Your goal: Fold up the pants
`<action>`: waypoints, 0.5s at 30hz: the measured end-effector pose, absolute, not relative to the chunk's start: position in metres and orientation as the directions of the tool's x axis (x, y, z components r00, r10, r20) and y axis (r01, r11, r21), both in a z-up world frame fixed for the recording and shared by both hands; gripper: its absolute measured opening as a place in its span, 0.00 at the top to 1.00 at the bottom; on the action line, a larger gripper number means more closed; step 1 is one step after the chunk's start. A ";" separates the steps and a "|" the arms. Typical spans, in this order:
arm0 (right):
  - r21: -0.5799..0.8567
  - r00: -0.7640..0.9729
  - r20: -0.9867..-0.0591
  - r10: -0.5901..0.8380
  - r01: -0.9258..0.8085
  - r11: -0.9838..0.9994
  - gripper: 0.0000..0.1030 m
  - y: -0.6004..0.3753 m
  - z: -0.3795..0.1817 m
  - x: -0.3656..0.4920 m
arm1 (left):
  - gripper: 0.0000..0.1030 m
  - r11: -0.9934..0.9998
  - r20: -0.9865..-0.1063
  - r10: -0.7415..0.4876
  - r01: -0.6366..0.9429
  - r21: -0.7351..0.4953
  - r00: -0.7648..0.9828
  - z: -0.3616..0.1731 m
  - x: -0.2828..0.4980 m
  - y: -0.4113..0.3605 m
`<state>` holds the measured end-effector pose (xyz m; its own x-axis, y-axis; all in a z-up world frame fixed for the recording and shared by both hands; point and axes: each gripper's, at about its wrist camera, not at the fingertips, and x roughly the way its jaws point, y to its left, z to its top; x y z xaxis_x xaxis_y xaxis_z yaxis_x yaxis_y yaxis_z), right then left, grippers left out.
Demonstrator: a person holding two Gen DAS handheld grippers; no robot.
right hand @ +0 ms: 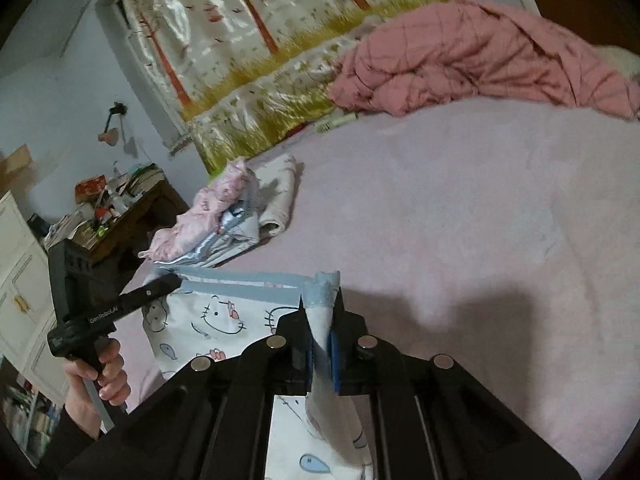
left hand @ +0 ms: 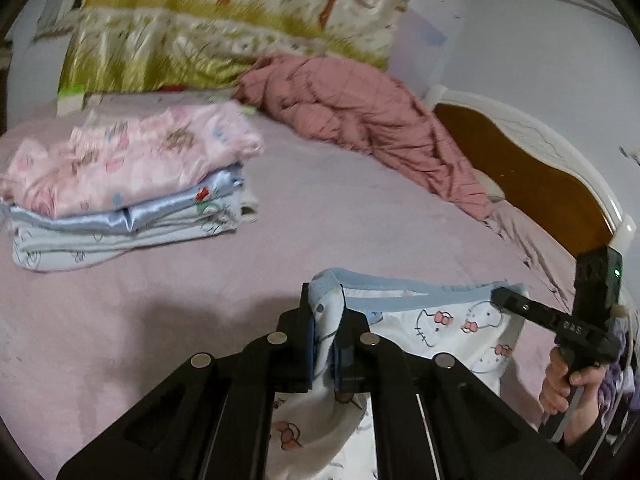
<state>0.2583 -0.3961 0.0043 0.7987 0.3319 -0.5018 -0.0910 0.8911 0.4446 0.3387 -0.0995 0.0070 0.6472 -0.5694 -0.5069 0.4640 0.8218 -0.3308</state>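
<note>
The pants (left hand: pixel 452 328) are white with a cat-face print and a light blue waistband, held up over a pink bed (left hand: pixel 320 216). My left gripper (left hand: pixel 325 312) is shut on one end of the waistband. My right gripper (right hand: pixel 320 312) is shut on the other end. The waistband stretches between them. In the left wrist view the right gripper (left hand: pixel 508 298) shows at the right, held by a hand. In the right wrist view the left gripper (right hand: pixel 168 282) shows at the left and the pants (right hand: pixel 216 324) hang below it.
A stack of folded clothes (left hand: pixel 124 184) lies on the bed to the left, also in the right wrist view (right hand: pixel 224 216). A crumpled pink quilt (left hand: pixel 360 120) lies at the back by a patterned pillow (left hand: pixel 224 24). A wooden headboard (left hand: pixel 532 188) stands right. A cluttered desk (right hand: pixel 116 208) stands beside the bed.
</note>
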 end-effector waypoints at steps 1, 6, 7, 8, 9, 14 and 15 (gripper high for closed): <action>0.428 0.802 -0.501 0.325 -0.096 0.898 0.94 -0.395 0.007 0.253 | 0.95 0.819 -0.503 -0.573 0.479 -0.316 0.647 0.010 0.333 -0.099; 0.371 0.810 -0.490 0.322 -0.141 0.918 0.94 -0.391 0.013 0.220 | 0.95 0.805 -0.489 -0.586 0.533 -0.261 0.646 0.016 0.300 -0.097; 0.357 0.806 -0.500 0.316 -0.141 0.923 0.94 -0.389 0.012 0.217 | 0.95 0.811 -0.501 -0.577 0.526 -0.255 0.645 0.014 0.299 -0.097; 0.345 0.801 -0.515 0.305 -0.132 0.929 0.94 -0.387 0.010 0.216 | 0.94 0.815 -0.510 -0.571 0.518 -0.259 0.644 0.012 0.300 -0.098; 0.339 0.794 -0.532 0.293 -0.117 0.933 0.94 -0.387 0.007 0.218 | 0.94 0.818 -0.516 -0.569 0.508 -0.270 0.641 0.009 0.304 -0.099; 0.358 0.779 -0.563 0.275 -0.069 0.931 0.94 -0.390 -0.009 0.249 | 0.94 0.836 -0.524 -0.546 0.464 -0.292 0.654 -0.004 0.328 -0.103; 0.353 0.776 -0.572 0.266 -0.060 0.934 0.94 -0.390 -0.013 0.258 | 0.94 0.841 -0.529 -0.539 0.457 -0.290 0.655 -0.007 0.335 -0.105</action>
